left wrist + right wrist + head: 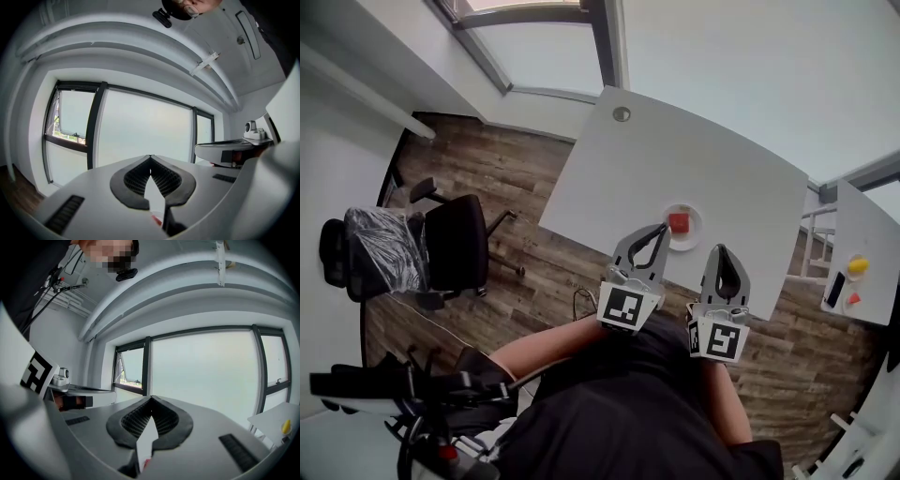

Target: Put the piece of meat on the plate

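A red piece of meat (679,222) lies on a small white plate (697,227) near the front edge of the white table (694,150). My left gripper (662,228) is shut and empty, its tips just left of the plate's rim. To the right of the plate and nearer me, my right gripper (721,249) is also shut with nothing in it. In the left gripper view the closed left gripper (150,158) points level at the windows, with a sliver of red under it. The right gripper view shows the closed right gripper (151,398) the same way.
A black office chair (455,246) stands on the wood floor to the left. A second white table (862,234) at the right carries a yellow thing (858,265), a small red thing and a dark phone. A round grommet (622,114) sits at the main table's far corner.
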### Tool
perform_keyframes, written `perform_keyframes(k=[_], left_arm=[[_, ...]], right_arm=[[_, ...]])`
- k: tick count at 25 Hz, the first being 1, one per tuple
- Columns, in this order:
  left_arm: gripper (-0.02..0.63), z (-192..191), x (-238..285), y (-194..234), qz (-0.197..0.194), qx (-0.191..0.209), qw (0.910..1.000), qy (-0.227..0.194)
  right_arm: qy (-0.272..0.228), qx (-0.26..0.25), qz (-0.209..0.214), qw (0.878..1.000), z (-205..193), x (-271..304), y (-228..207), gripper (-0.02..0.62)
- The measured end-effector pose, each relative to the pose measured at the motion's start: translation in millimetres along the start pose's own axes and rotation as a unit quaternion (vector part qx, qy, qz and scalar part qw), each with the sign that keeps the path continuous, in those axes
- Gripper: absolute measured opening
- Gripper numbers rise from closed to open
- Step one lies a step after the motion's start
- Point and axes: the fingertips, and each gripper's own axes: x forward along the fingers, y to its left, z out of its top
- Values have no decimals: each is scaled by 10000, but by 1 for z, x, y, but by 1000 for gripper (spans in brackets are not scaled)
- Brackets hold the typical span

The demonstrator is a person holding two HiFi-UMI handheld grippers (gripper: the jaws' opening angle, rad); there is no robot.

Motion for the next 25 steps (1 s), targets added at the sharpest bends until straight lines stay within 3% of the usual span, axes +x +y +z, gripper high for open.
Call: perform_keyframes(k=[14, 25], left_arm=[[5, 7, -2, -1, 5, 212, 9998, 25], [5, -1, -5, -2, 26, 130, 9999, -7]], right_arm=[[-8, -70, 23, 10000, 2, 0, 3, 3], [32, -110, 63, 9999, 0, -3, 6, 3]])
